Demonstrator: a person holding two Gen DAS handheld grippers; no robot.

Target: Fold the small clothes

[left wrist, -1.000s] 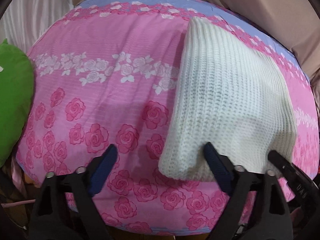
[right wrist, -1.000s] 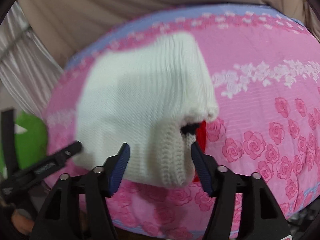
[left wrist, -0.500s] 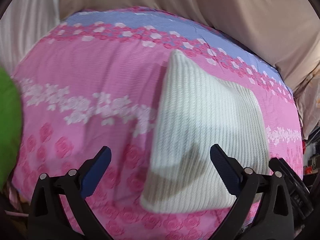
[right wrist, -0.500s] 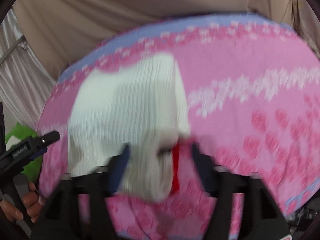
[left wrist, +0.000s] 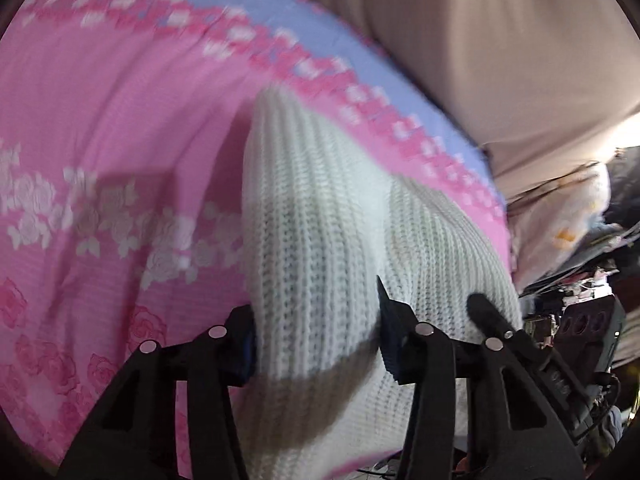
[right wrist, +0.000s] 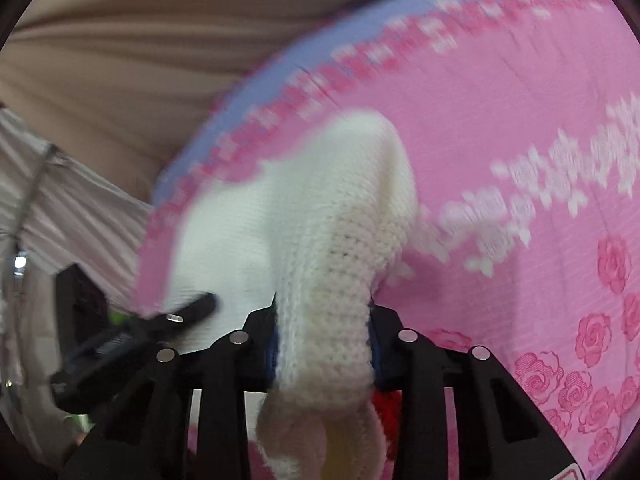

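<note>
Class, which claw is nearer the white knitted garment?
Neither: left claw and right claw have just closed on the white knitted garment, each gripping its near edge.

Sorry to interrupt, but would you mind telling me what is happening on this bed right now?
A person is folding a small white knitted garment on a pink rose-patterned bedsheet, using a handheld gripper in each hand. The left gripper has just closed its jaws on one near edge of the knit, and the right gripper has just closed on a thicker crocheted edge. Both pinch fabric, with the near end bunched up between them. A bit of red shows under the knit.
</note>
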